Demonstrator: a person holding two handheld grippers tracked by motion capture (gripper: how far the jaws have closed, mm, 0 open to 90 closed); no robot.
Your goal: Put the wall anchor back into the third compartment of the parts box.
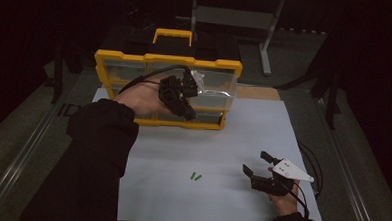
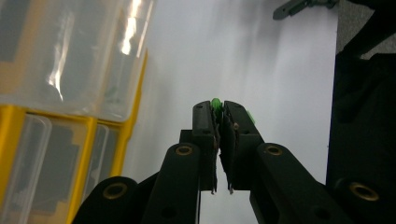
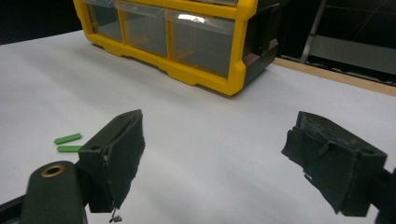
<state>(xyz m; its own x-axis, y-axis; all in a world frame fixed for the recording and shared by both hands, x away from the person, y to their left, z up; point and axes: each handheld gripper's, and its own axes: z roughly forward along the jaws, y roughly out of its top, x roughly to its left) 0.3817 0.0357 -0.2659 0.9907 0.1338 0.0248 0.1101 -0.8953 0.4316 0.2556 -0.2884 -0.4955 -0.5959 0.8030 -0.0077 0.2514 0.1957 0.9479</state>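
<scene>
A yellow-framed organiser (image 1: 169, 62) with clear plastic drawers and a yellow carry handle is seen standing at the far side of the white surface (image 1: 222, 141). The left gripper (image 1: 188, 101) is held up in front of its drawers, and its jaws are clenched on a small green piece (image 2: 215, 103), of which only the bright rounded tip is seen between the pads. The right gripper (image 1: 260, 162) is rested low at the near right, its jaws spread wide and empty. Two more green pieces (image 1: 195, 176) are seen lying side by side on the surface, near the front edge. No writing can be read anywhere.
</scene>
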